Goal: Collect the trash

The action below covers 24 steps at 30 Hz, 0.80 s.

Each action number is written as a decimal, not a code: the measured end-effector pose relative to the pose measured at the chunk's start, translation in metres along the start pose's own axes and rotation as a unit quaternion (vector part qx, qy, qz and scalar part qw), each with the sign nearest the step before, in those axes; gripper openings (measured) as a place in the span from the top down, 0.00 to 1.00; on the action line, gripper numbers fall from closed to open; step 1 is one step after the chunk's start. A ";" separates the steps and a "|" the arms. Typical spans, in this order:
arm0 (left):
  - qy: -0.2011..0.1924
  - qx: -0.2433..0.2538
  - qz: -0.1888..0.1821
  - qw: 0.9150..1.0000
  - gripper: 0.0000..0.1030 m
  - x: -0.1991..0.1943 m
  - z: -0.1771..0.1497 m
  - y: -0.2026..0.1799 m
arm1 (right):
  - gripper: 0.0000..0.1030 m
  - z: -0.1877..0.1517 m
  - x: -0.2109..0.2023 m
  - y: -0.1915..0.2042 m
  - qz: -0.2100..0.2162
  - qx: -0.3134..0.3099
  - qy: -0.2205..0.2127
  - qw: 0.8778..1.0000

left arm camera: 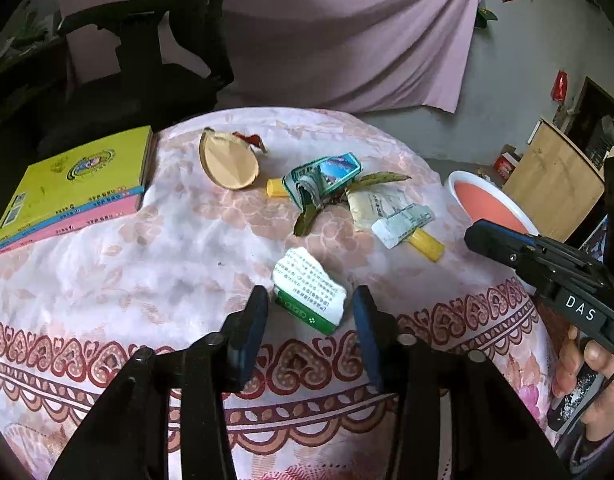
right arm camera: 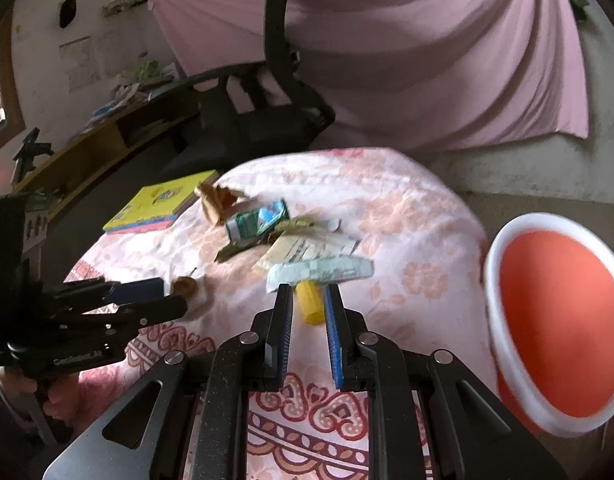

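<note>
While orange bin (right arm camera: 559, 320) gapes, left jaws wide around carton (left arm camera: 309, 294), right jaws narrow.

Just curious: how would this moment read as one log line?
left hand-held gripper: open around green-white packet | right hand-held gripper: empty, near yellow tube

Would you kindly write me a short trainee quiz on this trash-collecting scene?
1. True or false: the left gripper has its fingers on either side of the green-white box.
2. What can be seen inside the bin? A crumpled paper; B nothing; C a bottle.
3. What colour is the top book?
Key: 1 true; 2 B; 3 yellow.
</note>
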<state>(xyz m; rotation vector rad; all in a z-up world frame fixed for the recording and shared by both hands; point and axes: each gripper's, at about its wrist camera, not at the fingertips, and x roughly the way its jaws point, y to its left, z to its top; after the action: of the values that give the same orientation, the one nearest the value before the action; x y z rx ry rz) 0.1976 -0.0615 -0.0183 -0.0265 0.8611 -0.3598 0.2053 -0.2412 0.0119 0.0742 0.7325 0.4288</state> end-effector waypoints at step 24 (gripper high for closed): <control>-0.018 -0.042 0.029 0.999 0.98 -0.012 -0.007 0.025 | 0.77 0.003 0.032 -0.003 0.004 0.018 0.058 0.998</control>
<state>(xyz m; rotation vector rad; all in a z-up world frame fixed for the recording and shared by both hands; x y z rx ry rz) 0.1926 -0.0331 -0.0187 -0.0859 0.8395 -0.2668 0.2296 -0.2306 -0.0069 0.0863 0.8543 0.4313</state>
